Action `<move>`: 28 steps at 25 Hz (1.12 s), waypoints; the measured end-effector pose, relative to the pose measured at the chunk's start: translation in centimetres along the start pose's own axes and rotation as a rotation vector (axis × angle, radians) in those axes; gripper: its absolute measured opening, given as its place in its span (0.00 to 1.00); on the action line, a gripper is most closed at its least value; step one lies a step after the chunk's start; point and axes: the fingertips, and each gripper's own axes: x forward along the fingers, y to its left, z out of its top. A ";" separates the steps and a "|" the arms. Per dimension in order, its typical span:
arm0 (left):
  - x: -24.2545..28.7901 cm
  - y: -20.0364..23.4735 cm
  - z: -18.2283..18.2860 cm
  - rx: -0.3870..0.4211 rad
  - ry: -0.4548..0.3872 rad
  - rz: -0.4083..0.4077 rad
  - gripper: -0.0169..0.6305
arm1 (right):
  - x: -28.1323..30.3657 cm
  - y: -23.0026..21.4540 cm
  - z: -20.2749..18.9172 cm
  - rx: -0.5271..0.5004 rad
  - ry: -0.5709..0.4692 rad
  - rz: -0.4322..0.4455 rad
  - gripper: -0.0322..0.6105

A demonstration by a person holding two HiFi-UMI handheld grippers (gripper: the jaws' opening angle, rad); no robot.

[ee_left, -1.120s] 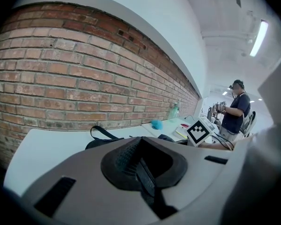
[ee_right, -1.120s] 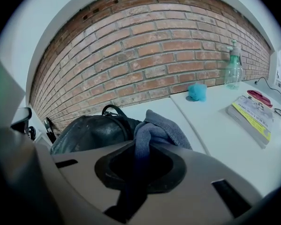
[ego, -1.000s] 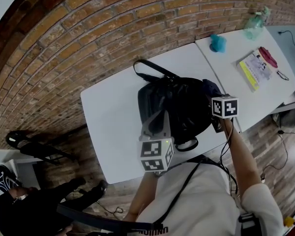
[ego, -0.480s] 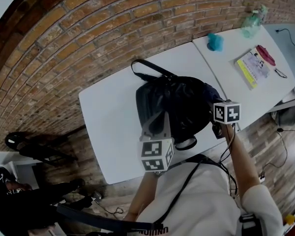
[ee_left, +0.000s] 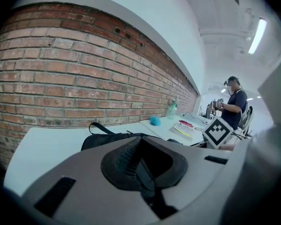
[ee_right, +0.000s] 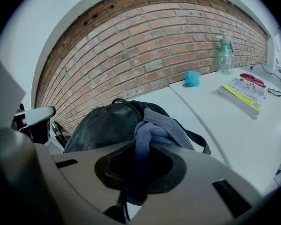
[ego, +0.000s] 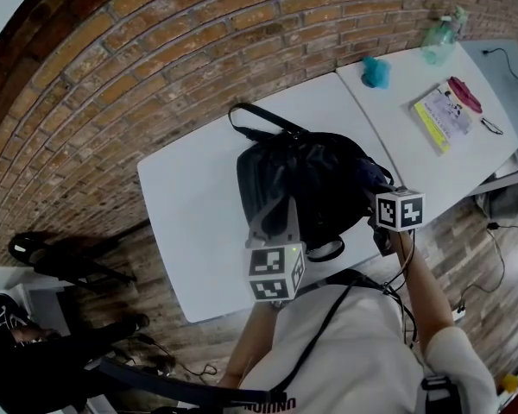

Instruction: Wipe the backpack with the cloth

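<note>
The black backpack (ego: 306, 179) lies on its side in the middle of the frame, on a white table (ego: 190, 197), with one strap looping out toward the upper left. A grey-blue cloth (ee_right: 161, 128) is bunched against the backpack's right flank. The right gripper (ee_right: 140, 168) has its jaws pinching that cloth, whose free end trails down through the opening. From the head view, that gripper sits at the bag's lower right edge, beside the table's near rim.

The left gripper (ee_left: 143, 165) hovers over the bag's near side at centre frame. Its jaws look drawn together, dark against dark, and I cannot tell whether any of the bag is caught between them.

A second white table (ego: 414, 153) butts against the first toward the upper right. It carries a fluffy teal thing (ego: 376, 72), a green spray bottle (ego: 440, 43) by the brick wall (ego: 155, 50), and a yellow-edged book (ego: 443, 115). In the left gripper view, another person (ee_left: 234, 108) stands far off at the right.
</note>
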 end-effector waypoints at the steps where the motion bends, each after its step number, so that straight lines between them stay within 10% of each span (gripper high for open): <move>1: 0.0 -0.1 0.0 0.001 0.000 0.001 0.03 | -0.2 0.1 -0.2 0.004 0.003 0.003 0.11; 20: -0.4 -0.2 -0.3 0.000 0.001 0.007 0.03 | -2.7 2.5 -4.5 0.028 0.081 0.074 0.11; 28: -0.4 0.1 0.0 0.005 -0.007 0.015 0.03 | -3.6 2.7 2.0 0.004 -0.030 0.088 0.11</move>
